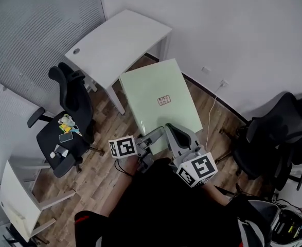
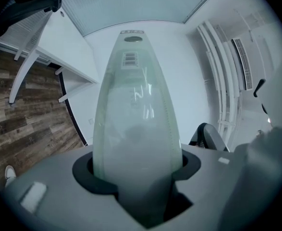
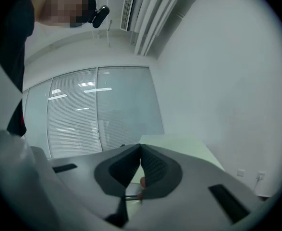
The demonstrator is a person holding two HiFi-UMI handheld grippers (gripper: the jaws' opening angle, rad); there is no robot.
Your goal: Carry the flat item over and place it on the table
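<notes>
A pale green flat board [image 1: 158,99] with a small label hangs level above the wooden floor, just in front of the white table [image 1: 117,42]. My left gripper [image 1: 149,142] is shut on its near edge. The right gripper [image 1: 175,134] grips the same edge a little to the right. In the left gripper view the board [image 2: 133,105] rises out from between the jaws of the left gripper [image 2: 136,177] and fills the gap. In the right gripper view the right gripper [image 3: 141,148] has its tips pressed together, and the board [image 3: 179,141] shows past them.
A black office chair [image 1: 63,127] with small items on its seat stands left of the board, by the table's near corner. More black chairs [image 1: 279,133] stand at the right. A white piece of furniture [image 1: 17,199] is at lower left. A cable [image 1: 212,112] hangs from the wall socket.
</notes>
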